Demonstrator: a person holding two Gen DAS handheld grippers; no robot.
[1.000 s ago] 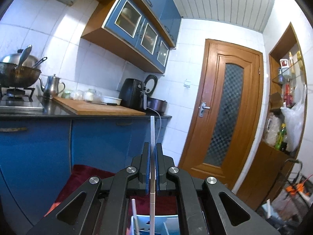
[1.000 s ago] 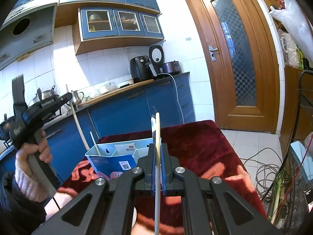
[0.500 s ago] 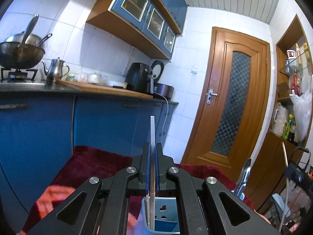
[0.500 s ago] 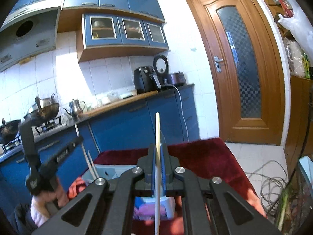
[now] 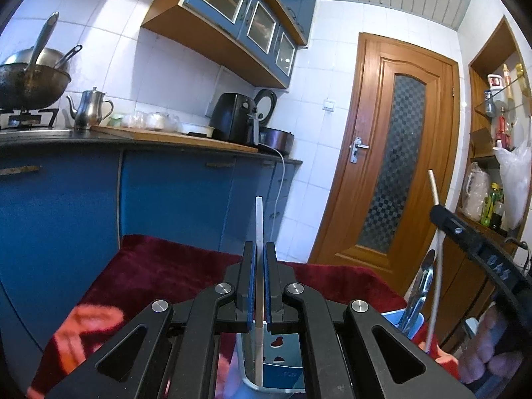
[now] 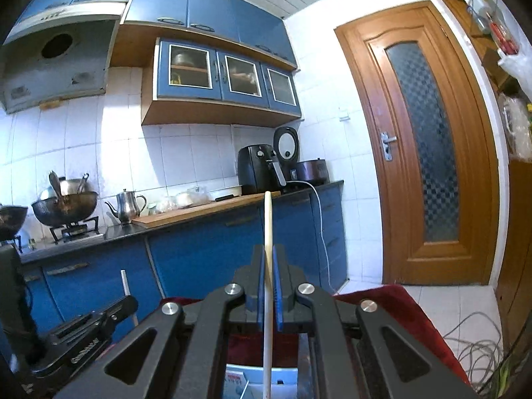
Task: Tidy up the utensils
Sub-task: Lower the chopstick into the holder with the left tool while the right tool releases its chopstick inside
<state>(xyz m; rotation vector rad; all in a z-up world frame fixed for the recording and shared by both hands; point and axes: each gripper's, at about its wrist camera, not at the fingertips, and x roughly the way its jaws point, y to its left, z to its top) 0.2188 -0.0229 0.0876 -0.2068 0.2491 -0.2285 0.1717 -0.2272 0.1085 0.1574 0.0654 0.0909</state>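
My left gripper (image 5: pixel 259 249) is shut on a white chopstick (image 5: pixel 259 219) that stands upright; its lower end reaches into a blue utensil box (image 5: pixel 282 365) just below the fingers. My right gripper (image 6: pixel 268 252) is shut on a pale chopstick (image 6: pixel 268 226), also upright, above the same box (image 6: pixel 256 379). In the left wrist view the right gripper's body (image 5: pixel 472 242) shows at the right with its chopstick (image 5: pixel 435 232), and a metal utensil (image 5: pixel 419 292) stands in the box. In the right wrist view the left gripper's body (image 6: pixel 83 332) shows at lower left.
The box sits on a table under a dark red cloth (image 5: pixel 159 266). Behind are blue kitchen cabinets (image 6: pixel 206 249), a counter with a kettle (image 6: pixel 128 204), wok (image 6: pixel 65 204) and air fryer (image 6: pixel 259 168). A wooden door (image 6: pixel 429 153) stands right, cables (image 6: pixel 475 339) lie on the floor.
Both grippers have come lower over the box, each still holding its chopstick. The right gripper has moved closer to the left one and now shows in the left wrist view.
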